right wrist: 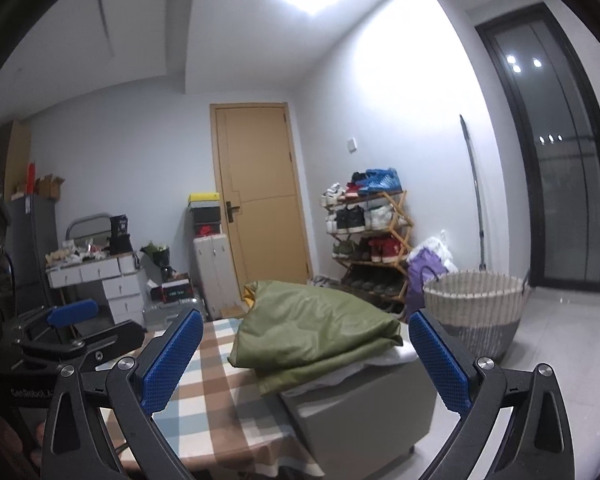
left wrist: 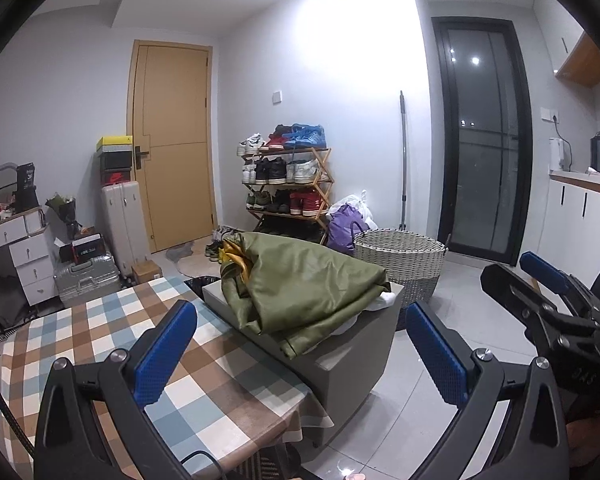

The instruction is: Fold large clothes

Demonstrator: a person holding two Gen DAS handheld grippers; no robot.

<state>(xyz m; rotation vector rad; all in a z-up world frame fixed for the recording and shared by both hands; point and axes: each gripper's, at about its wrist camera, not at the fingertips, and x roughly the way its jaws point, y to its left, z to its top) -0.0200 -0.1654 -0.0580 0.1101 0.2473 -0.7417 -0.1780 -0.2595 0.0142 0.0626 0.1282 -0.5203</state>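
Checked table: 1 olive jacket, 2 grippers agape.

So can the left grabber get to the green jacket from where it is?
Probably yes. The left gripper is open and empty, with the folded green jacket lying straight ahead on the grey box. Nothing stands between them, and the right gripper is off to the side.
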